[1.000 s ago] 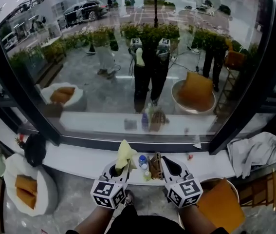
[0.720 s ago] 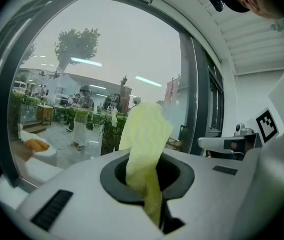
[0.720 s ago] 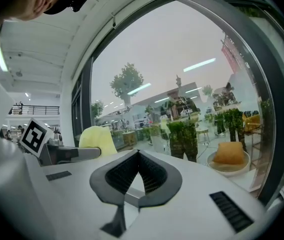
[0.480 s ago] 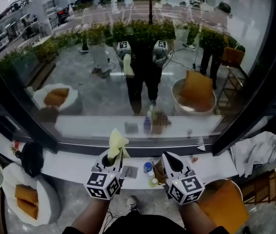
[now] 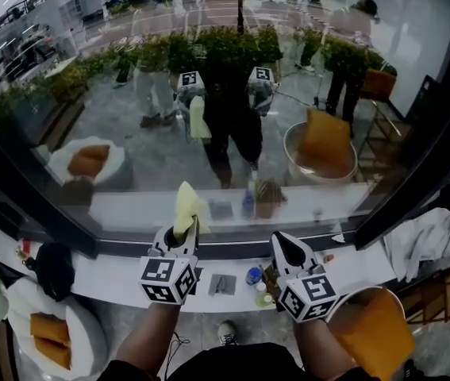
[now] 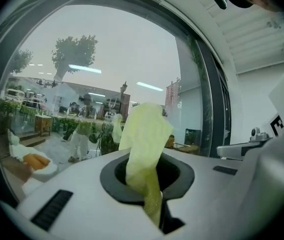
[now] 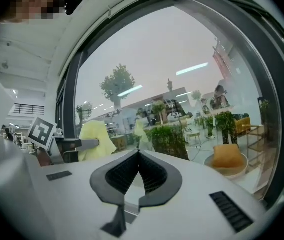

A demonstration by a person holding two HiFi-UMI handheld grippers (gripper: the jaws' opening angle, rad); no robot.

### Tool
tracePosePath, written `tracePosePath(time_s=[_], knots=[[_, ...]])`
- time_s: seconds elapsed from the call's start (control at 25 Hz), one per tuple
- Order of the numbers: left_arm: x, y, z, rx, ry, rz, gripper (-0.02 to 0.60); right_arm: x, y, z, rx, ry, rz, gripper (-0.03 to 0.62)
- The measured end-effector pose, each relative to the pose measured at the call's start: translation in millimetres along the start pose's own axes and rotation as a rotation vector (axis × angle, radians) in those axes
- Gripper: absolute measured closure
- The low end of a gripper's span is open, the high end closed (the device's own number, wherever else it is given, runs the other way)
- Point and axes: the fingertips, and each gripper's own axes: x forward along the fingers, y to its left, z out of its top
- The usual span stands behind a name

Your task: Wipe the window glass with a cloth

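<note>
Below the window glass (image 5: 129, 117), the left gripper (image 5: 182, 235) clamps a yellow cloth (image 5: 186, 203) that stands up near the pane and may slip out under dragging, the right gripper (image 5: 282, 243) is closed on nothing, and the dark frame (image 5: 399, 189) bounds wide wiping room.

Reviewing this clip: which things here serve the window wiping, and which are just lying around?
Job: yellow cloth, held in left gripper; window glass; right gripper, shut and empty.
Lying about: small bottles, grey card, white fabric heap, black bag.
</note>
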Motion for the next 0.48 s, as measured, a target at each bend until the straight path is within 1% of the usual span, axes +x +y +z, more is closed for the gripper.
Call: tracePosePath(time_s=[0.28,0.48], knots=[[23,18,14,-0.01,-0.014,0.021,0.554,15,-2,13,-0.014,-0.006,-0.022,0.568],[45,22,26,-0.008,-0.029,0.095,0.554,15,-16,20,-0.024,-0.008,0.007,0.568]])
